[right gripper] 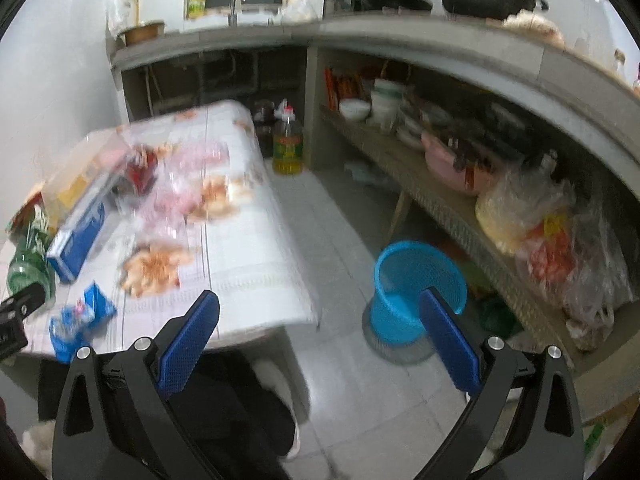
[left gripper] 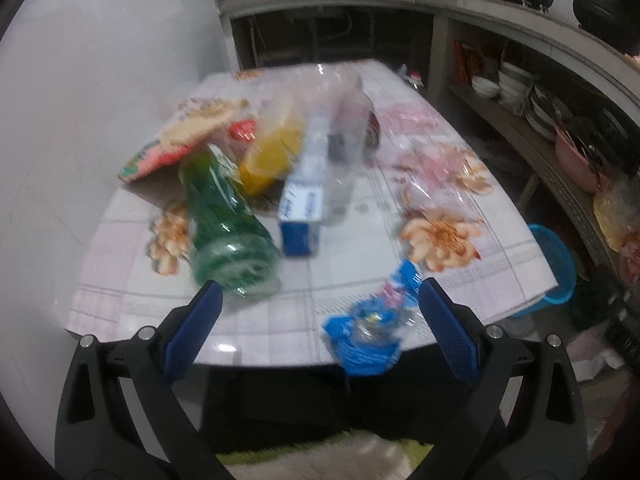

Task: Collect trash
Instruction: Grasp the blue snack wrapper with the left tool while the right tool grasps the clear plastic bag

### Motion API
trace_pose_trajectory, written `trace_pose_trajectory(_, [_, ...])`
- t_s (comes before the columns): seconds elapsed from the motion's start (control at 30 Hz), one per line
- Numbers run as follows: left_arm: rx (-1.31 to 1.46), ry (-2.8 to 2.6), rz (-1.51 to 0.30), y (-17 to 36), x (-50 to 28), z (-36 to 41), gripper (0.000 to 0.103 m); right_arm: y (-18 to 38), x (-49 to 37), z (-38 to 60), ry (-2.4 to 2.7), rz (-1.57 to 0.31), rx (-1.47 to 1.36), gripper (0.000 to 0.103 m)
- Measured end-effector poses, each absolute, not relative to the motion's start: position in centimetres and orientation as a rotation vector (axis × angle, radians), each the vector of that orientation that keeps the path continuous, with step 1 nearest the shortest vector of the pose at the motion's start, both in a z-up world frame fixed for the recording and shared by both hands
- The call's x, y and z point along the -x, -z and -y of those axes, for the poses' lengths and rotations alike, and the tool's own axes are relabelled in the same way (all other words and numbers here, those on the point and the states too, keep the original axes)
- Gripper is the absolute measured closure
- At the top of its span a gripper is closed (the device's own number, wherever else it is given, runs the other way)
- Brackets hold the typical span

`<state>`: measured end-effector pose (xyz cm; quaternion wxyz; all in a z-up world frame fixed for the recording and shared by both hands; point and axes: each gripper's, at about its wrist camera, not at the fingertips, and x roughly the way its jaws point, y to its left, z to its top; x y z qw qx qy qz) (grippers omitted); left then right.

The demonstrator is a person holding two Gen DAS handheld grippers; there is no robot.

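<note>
Trash lies on a table with a flowered cloth (left gripper: 360, 240): a green plastic bottle (left gripper: 228, 224) on its side, a blue and white box (left gripper: 302, 208), a clear bottle (left gripper: 344, 152), a yellow packet (left gripper: 272, 156), a flat snack bag (left gripper: 180, 140) and a crumpled blue wrapper (left gripper: 368, 328) at the near edge. My left gripper (left gripper: 318, 304) is open above the near edge, the wrapper just inside its right finger. My right gripper (right gripper: 318, 312) is open over the floor, between the table (right gripper: 248, 272) and a blue mesh bin (right gripper: 412, 288). The wrapper (right gripper: 80, 316) and green bottle (right gripper: 30, 256) show at its left.
A concrete counter runs along the back and right, with bowls (right gripper: 380, 108), a pink basin (right gripper: 452, 164) and plastic bags (right gripper: 540, 232) on its lower shelf. An oil bottle (right gripper: 287, 144) stands on the floor behind the table. White tiled floor (right gripper: 360, 400) lies between table and bin.
</note>
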<state>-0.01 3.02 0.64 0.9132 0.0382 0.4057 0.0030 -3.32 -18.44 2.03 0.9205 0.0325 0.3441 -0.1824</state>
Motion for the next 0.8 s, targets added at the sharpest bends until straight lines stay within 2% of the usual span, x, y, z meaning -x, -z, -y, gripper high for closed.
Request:
trace_pose_trajectory(0.2, [-0.063,0.018,-0.799,-0.6,-0.2,-5.1,0.008,-3.8,0.8,18.2,0.249,-0.645,-0.102,0.006])
trace_pose_trajectory(0.5, [0.011,0.440,-0.683,-0.7,1.3,-6.5,0.009,-3.2,-4.6,17.9,0.032,-0.734,-0.297,0.006])
trace_pose_trajectory(0.73, [-0.290,0.505,-0.652,0.9,2.9,-1.8,0.009,-1.3,-7.9,17.6,-0.092,-0.808,-0.420,0.010])
trace_pose_trajectory(0.8, [-0.361,0.507,-0.643,1.6,3.0,-0.6,0.012,-0.8,-8.8,17.6,-0.113,-0.819,-0.438,0.011])
